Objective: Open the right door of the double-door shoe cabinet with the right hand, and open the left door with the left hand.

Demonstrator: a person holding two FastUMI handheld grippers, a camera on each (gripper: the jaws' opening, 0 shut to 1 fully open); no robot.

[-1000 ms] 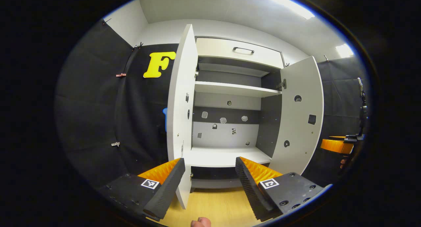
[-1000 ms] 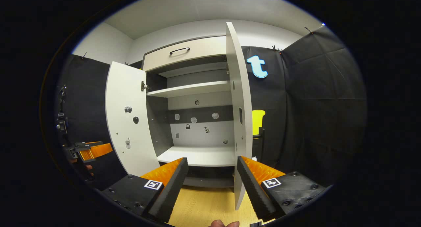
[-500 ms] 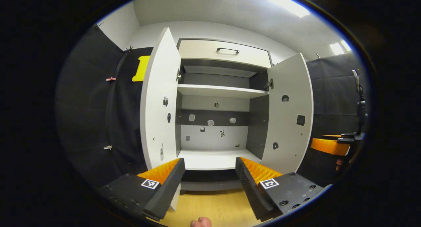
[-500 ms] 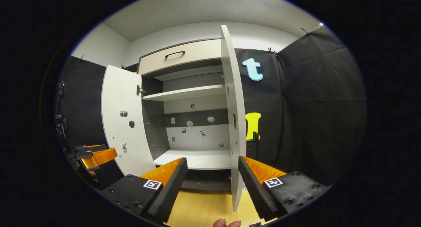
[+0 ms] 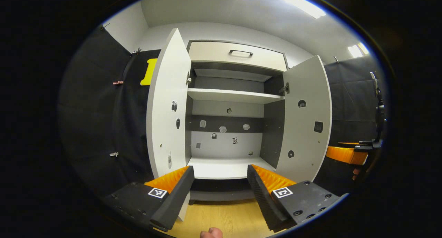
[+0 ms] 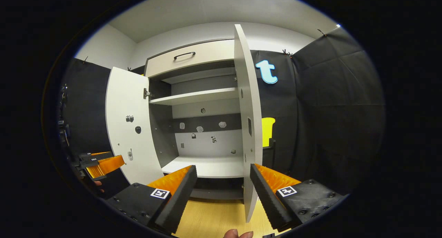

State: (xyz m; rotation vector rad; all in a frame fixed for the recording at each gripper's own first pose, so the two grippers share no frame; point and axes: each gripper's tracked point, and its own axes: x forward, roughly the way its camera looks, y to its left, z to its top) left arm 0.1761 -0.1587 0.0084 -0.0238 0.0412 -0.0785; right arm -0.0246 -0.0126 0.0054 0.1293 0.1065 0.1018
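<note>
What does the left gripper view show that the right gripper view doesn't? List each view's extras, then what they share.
Left gripper view's extras: the broad inner face of the white right cabinet door, and the right tool far off beside that door, apart from it.
Right gripper view's extras: that right door seen nearly edge-on, and the left tool low beside the white left cabinet door, not touching it.
Shared: both doors swung open, the white upper shelf, the pale drawer front with a black handle, the light wooden floor, and each view's own tool with jaws apart, holding nothing.
</note>
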